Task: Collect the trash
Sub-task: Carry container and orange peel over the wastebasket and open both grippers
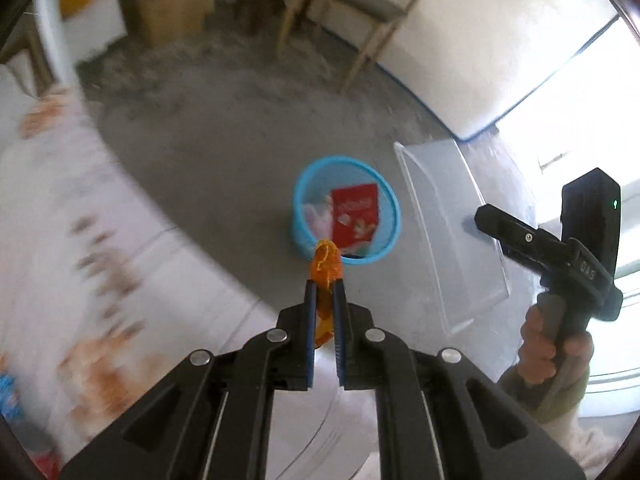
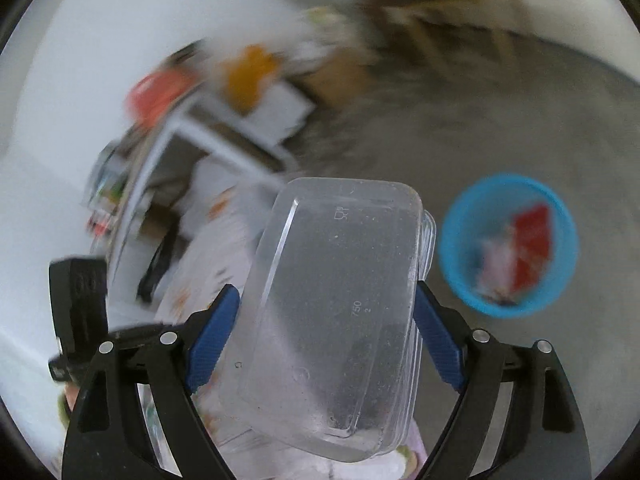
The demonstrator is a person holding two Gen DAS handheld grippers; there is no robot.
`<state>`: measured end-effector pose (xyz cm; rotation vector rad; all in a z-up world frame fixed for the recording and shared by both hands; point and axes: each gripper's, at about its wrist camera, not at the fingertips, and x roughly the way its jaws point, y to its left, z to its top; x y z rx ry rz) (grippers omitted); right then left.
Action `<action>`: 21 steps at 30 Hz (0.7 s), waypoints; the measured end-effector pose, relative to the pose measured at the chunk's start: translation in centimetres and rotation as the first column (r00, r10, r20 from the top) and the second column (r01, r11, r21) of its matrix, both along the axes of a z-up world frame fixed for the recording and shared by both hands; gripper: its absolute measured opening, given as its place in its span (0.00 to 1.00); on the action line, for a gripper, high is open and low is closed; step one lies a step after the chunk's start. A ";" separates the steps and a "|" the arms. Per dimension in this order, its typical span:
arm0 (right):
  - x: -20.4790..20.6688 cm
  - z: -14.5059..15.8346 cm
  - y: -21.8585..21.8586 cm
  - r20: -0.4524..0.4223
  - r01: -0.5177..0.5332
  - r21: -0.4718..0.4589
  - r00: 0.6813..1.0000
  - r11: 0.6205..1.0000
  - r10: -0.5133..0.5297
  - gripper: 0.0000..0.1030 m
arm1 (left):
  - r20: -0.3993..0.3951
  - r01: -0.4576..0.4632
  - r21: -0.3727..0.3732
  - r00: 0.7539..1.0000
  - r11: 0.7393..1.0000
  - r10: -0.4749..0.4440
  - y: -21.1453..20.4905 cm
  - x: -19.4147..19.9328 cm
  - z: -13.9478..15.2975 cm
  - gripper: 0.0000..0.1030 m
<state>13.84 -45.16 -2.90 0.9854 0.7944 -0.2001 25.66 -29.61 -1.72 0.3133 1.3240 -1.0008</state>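
Observation:
My left gripper (image 1: 325, 286) is shut on a crumpled orange wrapper (image 1: 326, 266) and holds it above the near rim of a blue round bin (image 1: 302, 184) on the grey floor. The bin holds a red packet (image 1: 355, 216) and pale trash. My right gripper (image 2: 326, 316) is shut on a clear plastic food container (image 2: 340, 304), gripped across its width, held above the floor to the left of the blue bin (image 2: 452, 248). The container (image 1: 444, 228) and the right gripper's body (image 1: 560, 248) also show at the right of the left wrist view.
A table with a white patterned cloth (image 1: 80, 240) lies to the left. A wooden chair (image 1: 360, 12), a cardboard box (image 1: 172, 12) and white furniture stand at the far side of the grey floor (image 1: 224, 140). A white shelf unit with clutter (image 2: 168, 140) stands by the wall.

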 end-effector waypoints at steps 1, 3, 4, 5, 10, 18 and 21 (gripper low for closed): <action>-0.6 -1.1 -1.3 -0.012 0.038 0.040 0.999 0.998 -0.037 0.80 | -0.016 0.014 0.005 1.000 1.000 -0.014 -1.5 0.0 -0.9 0.07; -1.3 -3.1 -3.6 -0.040 0.100 0.098 0.995 0.990 -0.096 0.80 | -0.040 0.034 0.020 0.999 0.999 -0.033 -4.9 0.2 -2.7 0.07; -1.5 -3.7 -4.6 -0.050 0.124 0.111 0.992 0.986 -0.119 0.80 | -0.049 0.042 0.017 0.998 0.999 -0.042 -6.2 0.2 -3.2 0.07; -1.4 -4.3 -5.9 -0.065 0.155 0.112 0.987 0.982 -0.149 0.81 | -0.058 0.047 0.010 0.997 0.999 -0.046 -7.8 0.2 -3.8 0.07; -0.4 -6.9 -10.5 -0.067 0.240 0.141 0.970 0.961 -0.232 0.87 | -0.065 0.029 -0.073 0.997 0.997 -0.034 -13.3 1.3 -5.1 0.44; -2.3 -12.6 -12.2 -0.098 0.361 0.265 0.932 0.894 -0.348 0.87 | -0.082 -0.066 -0.106 0.995 0.992 0.057 -13.6 2.7 -5.7 0.59; -3.2 -12.7 -11.9 -0.099 0.359 0.272 0.933 0.893 -0.345 0.87 | -0.060 -0.059 -0.114 0.997 0.992 0.052 -12.7 2.4 -4.8 0.59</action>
